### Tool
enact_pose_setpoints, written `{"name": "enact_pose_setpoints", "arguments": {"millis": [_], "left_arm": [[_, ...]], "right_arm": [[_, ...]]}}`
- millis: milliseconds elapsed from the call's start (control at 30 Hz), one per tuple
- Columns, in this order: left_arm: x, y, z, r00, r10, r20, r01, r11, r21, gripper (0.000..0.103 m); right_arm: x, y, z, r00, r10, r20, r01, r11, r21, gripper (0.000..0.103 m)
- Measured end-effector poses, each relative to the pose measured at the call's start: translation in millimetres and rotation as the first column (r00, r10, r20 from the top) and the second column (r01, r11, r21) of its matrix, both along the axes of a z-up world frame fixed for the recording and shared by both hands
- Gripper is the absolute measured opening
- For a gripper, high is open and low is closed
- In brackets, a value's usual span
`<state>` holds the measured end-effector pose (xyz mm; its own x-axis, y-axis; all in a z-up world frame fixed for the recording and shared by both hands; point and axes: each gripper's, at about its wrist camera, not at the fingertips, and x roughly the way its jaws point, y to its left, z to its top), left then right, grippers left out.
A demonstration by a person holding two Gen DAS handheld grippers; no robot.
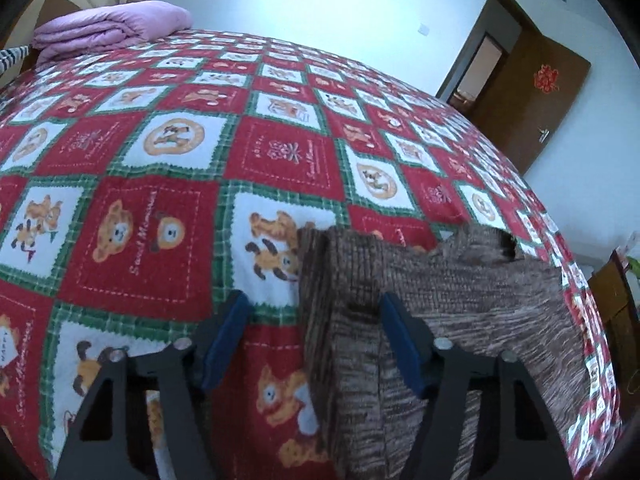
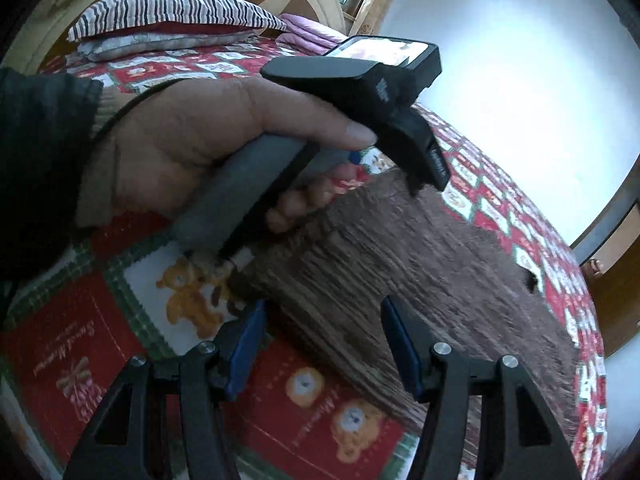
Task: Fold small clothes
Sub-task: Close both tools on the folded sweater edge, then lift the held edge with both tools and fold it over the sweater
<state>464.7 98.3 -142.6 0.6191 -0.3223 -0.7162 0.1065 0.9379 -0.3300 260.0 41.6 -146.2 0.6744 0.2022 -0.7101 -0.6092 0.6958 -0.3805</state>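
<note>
On bedspread [image 1: 160, 160]: one sweater [image 1: 460, 280], two gaping claws.

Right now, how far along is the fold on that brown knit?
Partly done, it seems: the brown knit sweater lies on the bear-print bedspread with one side panel apparently already turned over the body. In hand: both the left claw and right claw sit open over its near edge, gripping nothing. Left: at least a further fold into a compact bundle.
</note>
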Motion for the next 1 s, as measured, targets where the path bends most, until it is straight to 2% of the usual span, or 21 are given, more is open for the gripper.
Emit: {"name": "enact_pose_setpoints", "arguments": {"millis": [67, 100, 133, 167, 200, 233, 433, 733, 1000], "left_arm": [[0, -2, 0, 1.0, -0.017, 0.006, 0.017, 1.0, -0.004, 0.047], [1, -3, -1, 1.0, -0.023, 0.005, 0.023, 1.0, -0.005, 0.038], [2, -4, -2, 0.999, -0.039, 0.003, 0.039, 0.999, -0.016, 0.019], [1, -5, -1, 0.999, -0.05, 0.006, 0.05, 0.998, -0.025, 0.009], [1, -5, -1, 0.998, -0.066, 0.006, 0.066, 0.997, -0.042, 0.009], [1, -5, 0, 0.998, -0.058, 0.007, 0.058, 0.998, -0.037, 0.009], [0, 9, 3, 1.0, -0.021, -0.012, 0.02, 0.992, -0.122, 0.008], [-5, 1, 23, 1.0, 0.0, -0.013, -0.002, 0.991, -0.136, 0.008], [-9, -24, 58, 0.999, -0.02, 0.037, 0.026, 0.985, -0.171, 0.007]], "right_arm": [[-2, 2, -2, 1.0, 0.004, 0.01, -0.004, 1.0, -0.004, 0.059], [-1, 3, -2, 1.0, 0.009, -0.002, -0.009, 1.0, 0.005, 0.05], [0, 2, -2, 1.0, 0.014, -0.022, -0.014, 1.0, 0.018, 0.04], [2, 2, -2, 0.999, 0.02, -0.046, -0.018, 0.999, 0.034, 0.02], [2, 2, -1, 0.998, 0.027, -0.062, -0.025, 0.999, 0.046, 0.008], [1, 2, 0, 0.997, 0.033, -0.071, -0.03, 0.998, 0.053, 0.006], [-6, -18, 18, 0.996, 0.032, -0.087, -0.018, 0.988, 0.154, 0.004], [5, -67, 37, 0.98, -0.019, -0.2, 0.09, 0.932, 0.351, 0.004], [6, -101, 51, 0.977, -0.063, -0.201, 0.146, 0.891, 0.43, 0.004]]}}
